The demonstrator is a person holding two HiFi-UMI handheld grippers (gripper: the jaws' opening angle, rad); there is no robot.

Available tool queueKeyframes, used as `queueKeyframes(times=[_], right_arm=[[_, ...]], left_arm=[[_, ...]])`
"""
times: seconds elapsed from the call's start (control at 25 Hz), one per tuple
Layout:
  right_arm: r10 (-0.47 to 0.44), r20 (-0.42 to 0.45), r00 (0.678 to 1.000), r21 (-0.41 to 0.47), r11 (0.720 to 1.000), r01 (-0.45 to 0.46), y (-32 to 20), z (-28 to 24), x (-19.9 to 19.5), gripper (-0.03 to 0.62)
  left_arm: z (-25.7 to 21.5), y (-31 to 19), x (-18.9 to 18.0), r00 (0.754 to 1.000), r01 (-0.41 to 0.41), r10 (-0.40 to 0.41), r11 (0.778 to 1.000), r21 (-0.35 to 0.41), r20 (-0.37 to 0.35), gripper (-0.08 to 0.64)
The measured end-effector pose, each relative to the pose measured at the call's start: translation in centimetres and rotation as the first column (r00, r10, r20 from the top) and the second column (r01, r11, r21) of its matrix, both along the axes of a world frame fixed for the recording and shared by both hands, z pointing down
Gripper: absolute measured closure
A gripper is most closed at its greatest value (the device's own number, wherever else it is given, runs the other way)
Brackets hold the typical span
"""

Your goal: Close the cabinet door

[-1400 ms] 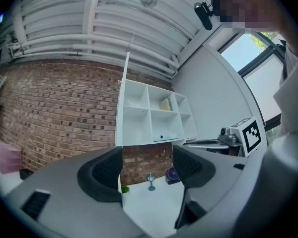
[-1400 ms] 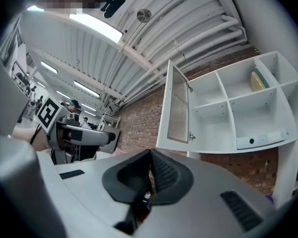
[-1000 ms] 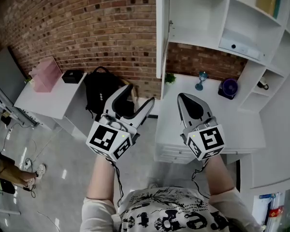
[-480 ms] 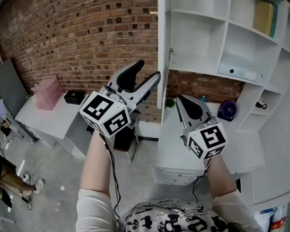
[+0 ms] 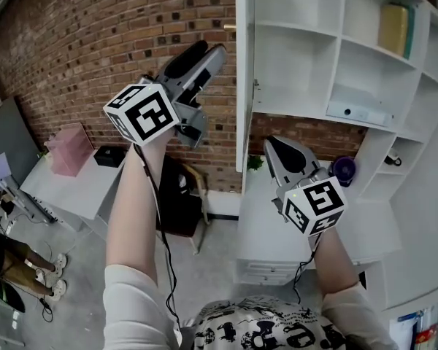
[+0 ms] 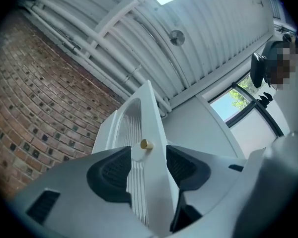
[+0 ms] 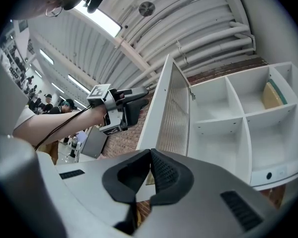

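The white cabinet door (image 5: 241,86) stands open, edge-on to me, with a small brass knob (image 5: 230,26) near its top. My left gripper (image 5: 210,49) is raised high just left of that edge, level with the knob. In the left gripper view the door edge (image 6: 156,128) and knob (image 6: 146,144) show between the closing jaws of the left gripper (image 6: 148,155); the pads (image 6: 109,175) are not pressing on it. My right gripper (image 5: 275,146) hangs lower in front of the open shelves, shut and empty; the right gripper (image 7: 150,155) faces the door's ribbed inner face (image 7: 171,118).
Open white shelves (image 5: 299,57) hold a yellow book (image 5: 393,29) and a white box (image 5: 358,113). A purple object (image 5: 344,170) and small plant (image 5: 255,162) sit on the counter below. Left stand a brick wall (image 5: 95,49), a pink box (image 5: 67,152), and a black bag (image 5: 177,195).
The left gripper has risen from waist height to the top of the door edge, and its jaws have narrowed. The right gripper rose a little and stayed shut.
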State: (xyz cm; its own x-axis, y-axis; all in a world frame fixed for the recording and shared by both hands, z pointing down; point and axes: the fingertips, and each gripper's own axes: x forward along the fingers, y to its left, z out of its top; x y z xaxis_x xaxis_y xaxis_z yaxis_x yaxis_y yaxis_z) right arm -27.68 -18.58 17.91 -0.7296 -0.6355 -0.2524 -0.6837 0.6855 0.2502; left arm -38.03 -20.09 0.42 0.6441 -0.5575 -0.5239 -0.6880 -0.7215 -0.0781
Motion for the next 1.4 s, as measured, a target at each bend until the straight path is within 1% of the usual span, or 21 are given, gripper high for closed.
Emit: queueKeyframes(times=[0.16, 0.24, 0.4, 0.44, 0.52, 0.6, 0.64, 0.72, 0.76, 1.0, 1.04, 1.12, 1.24, 1.32, 1.4], right_arm=[[0.004, 0.012, 1.000, 0.010, 1.000, -0.004, -0.4, -1.1, -0.2, 0.577], [0.012, 0.017, 1.000, 0.015, 1.000, -0.012, -0.4, -1.4, -0.1, 0.578], [0.019, 0.025, 1.000, 0.019, 1.000, -0.019, -0.4, -1.3, -0.1, 0.577], [0.020, 0.027, 0.999, 0.020, 1.000, -0.021, -0.4, -1.3, 0.0, 0.577], [0.028, 0.029, 0.999, 0.022, 0.999, -0.028, -0.4, -1.3, 0.3, 0.577], [0.040, 0.023, 0.999, 0.026, 0.999, -0.041, -0.3, -1.1, 0.7, 0.577], [0.049, 0.020, 0.999, 0.027, 0.998, -0.049, -0.3, -1.0, 0.8, 0.577], [0.065, 0.015, 0.998, 0.025, 0.998, -0.065, -0.3, -0.6, 1.1, 0.577], [0.071, 0.014, 0.997, 0.022, 0.997, -0.072, -0.4, -0.5, 1.2, 0.578], [0.085, -0.006, 0.996, 0.009, 0.996, -0.085, -0.3, 0.4, 0.9, 0.577], [0.088, -0.007, 0.996, 0.007, 0.996, -0.088, -0.3, 0.5, 0.8, 0.577], [0.095, -0.002, 0.995, -0.001, 0.995, -0.095, -0.5, 0.5, 0.9, 0.577], [0.090, -0.015, 0.996, 0.004, 0.996, -0.090, -1.4, 0.7, 2.2, 0.578], [0.088, -0.036, 0.995, 0.015, 0.996, -0.087, -2.6, 1.4, 4.2, 0.577], [0.089, -0.042, 0.995, 0.015, 0.996, -0.088, -3.5, 1.6, 6.3, 0.578]], left_arm=[[-3.0, -0.9, 0.7, 0.999, -0.045, 0.045, 0.999, 0.024, -0.006, 0.330], [-3.9, -1.6, 0.9, 0.997, -0.069, 0.069, 0.998, 0.009, -0.023, 0.338], [-4.7, -2.8, 0.7, 0.986, -0.139, 0.136, 0.990, -0.029, -0.097, 0.358], [-4.6, -3.1, 0.6, 0.983, -0.150, 0.144, 0.988, -0.044, -0.111, 0.382], [-4.5, -3.5, 0.6, 0.980, -0.166, 0.158, 0.984, -0.060, -0.121, 0.392], [-4.3, -3.2, 1.5, 0.976, -0.203, 0.197, 0.978, -0.053, -0.097, 0.418], [-4.2, -3.0, 1.8, 0.972, -0.223, 0.217, 0.973, -0.056, -0.089, 0.420], [-3.9, -2.8, 2.3, 0.957, -0.276, 0.265, 0.958, -0.084, -0.119, 0.450], [-3.8, -2.8, 2.4, 0.950, -0.294, 0.280, 0.951, -0.095, -0.135, 0.451], [-4.0, -2.4, 2.1, 0.956, -0.279, 0.266, 0.955, -0.102, -0.126, 0.456], [-4.1, -2.3, 2.0, 0.957, -0.274, 0.262, 0.957, -0.095, -0.123, 0.456], [-4.4, -1.9, 2.3, 0.965, -0.253, 0.248, 0.965, -0.060, -0.087, 0.457], [-4.9, -2.1, 4.2, 0.978, -0.207, 0.206, 0.978, -0.023, -0.042, 0.459], [-4.5, -2.7, 6.4, 0.984, -0.176, 0.175, 0.984, -0.014, -0.033, 0.459], [-4.1, -3.2, 8.3, 0.986, -0.164, 0.163, 0.986, -0.014, -0.038, 0.460]])
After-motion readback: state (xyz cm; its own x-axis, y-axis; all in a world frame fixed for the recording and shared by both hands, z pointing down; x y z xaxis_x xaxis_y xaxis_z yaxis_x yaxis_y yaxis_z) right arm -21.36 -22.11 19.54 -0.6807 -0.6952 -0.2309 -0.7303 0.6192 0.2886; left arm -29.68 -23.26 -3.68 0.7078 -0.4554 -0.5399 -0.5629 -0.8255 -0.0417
